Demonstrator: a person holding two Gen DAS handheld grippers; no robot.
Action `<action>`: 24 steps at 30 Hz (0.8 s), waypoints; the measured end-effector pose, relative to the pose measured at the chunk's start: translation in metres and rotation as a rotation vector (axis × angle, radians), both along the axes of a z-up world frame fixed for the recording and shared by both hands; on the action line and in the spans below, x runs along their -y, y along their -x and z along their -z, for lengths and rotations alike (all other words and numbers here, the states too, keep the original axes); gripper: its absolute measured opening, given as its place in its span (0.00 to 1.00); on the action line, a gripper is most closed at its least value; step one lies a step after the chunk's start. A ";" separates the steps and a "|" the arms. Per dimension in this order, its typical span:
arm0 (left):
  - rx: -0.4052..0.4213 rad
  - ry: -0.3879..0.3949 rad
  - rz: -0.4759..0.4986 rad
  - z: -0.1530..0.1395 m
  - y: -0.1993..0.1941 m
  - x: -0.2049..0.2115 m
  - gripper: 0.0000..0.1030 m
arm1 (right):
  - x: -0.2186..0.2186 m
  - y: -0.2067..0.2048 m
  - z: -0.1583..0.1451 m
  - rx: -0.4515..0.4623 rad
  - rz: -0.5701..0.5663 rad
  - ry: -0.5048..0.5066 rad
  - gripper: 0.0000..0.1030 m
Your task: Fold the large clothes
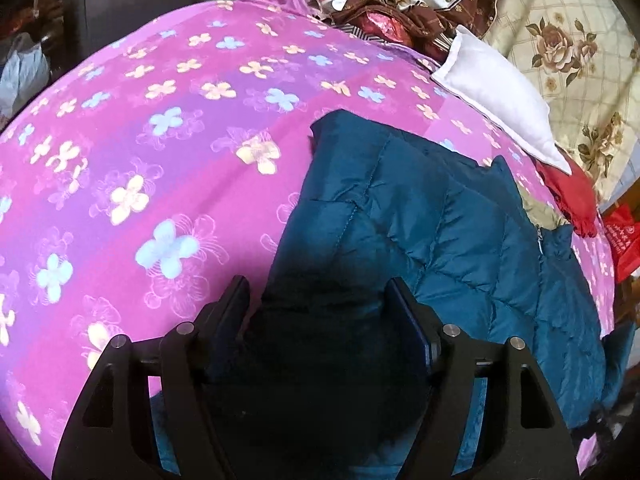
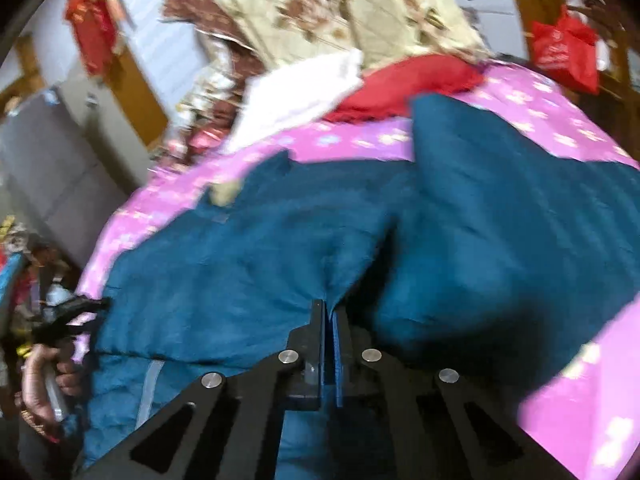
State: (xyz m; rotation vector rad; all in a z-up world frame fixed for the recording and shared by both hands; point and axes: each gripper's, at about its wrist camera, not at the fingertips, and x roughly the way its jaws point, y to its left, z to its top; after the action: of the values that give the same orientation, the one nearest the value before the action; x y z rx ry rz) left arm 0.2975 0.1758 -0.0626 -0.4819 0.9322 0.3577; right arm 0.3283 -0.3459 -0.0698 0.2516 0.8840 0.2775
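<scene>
Left tool [image 1: 316,300]: lower centre of the left wrist view, jaws spread wide, a dark shadowed fold of the teal quilted jacket [image 1: 432,232] lying between the fingers; whether the pads touch the cloth cannot be told.

Right tool [image 2: 329,312]: lower centre of the right wrist view, jaws nearly together, pinching a gathered ridge of the jacket [image 2: 248,264], the fabric puckering up from the fingertips. Picture blurred.

Teal quilted jacket: spread on the bed; in the left wrist view it runs from bottom centre toward the right edge, stitched in diamond panels, a zip line showing at right. In the right wrist view it fills the middle, with a puffed part rising at upper right.

Pink floral bedcover [image 1: 160,160]: beneath the jacket, covering the left and upper part of the left wrist view.

White pillow [image 1: 496,96]: upper right of the left wrist view, on the bedcover's far edge.

Red cloth [image 1: 572,196]: just below the pillow, right edge, near the jacket.

Cream rose-print quilt [image 1: 568,40]: upper right corner, beyond the pillow.

Red bag [image 2: 564,52]: upper right of the right wrist view.

Person's hand [image 2: 44,376]: lower left of the right wrist view, on a black grip.
</scene>
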 end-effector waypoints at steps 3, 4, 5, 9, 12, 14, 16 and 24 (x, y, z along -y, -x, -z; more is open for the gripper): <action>0.005 0.004 -0.014 -0.002 0.003 -0.004 0.69 | 0.007 0.005 0.004 -0.024 0.010 0.044 0.02; 0.013 -0.004 -0.024 -0.005 0.005 -0.005 0.69 | 0.005 0.010 -0.005 0.015 0.017 0.069 0.02; 0.029 -0.019 -0.034 -0.010 0.007 -0.006 0.69 | 0.002 0.016 -0.016 0.066 0.022 0.077 0.02; 0.089 -0.067 -0.086 -0.025 0.014 -0.018 0.69 | -0.027 0.020 -0.054 0.192 -0.009 0.060 0.03; 0.053 -0.033 -0.090 -0.013 0.008 -0.027 0.69 | -0.061 0.004 -0.049 0.173 -0.100 0.090 0.03; 0.007 -0.019 -0.074 0.002 -0.001 -0.028 0.69 | -0.068 -0.012 -0.024 0.100 -0.101 0.184 0.03; -0.013 -0.001 -0.062 0.011 -0.006 -0.026 0.69 | -0.056 -0.026 0.010 -0.020 -0.039 0.291 0.03; 0.008 -0.056 -0.047 -0.005 -0.007 -0.015 0.69 | -0.050 -0.017 -0.031 0.072 0.025 0.289 0.03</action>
State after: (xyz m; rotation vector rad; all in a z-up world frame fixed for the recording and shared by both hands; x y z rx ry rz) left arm 0.3047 0.1911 -0.0580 -0.4544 0.9017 0.4232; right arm 0.3452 -0.2956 -0.0388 -0.0157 0.8374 0.1321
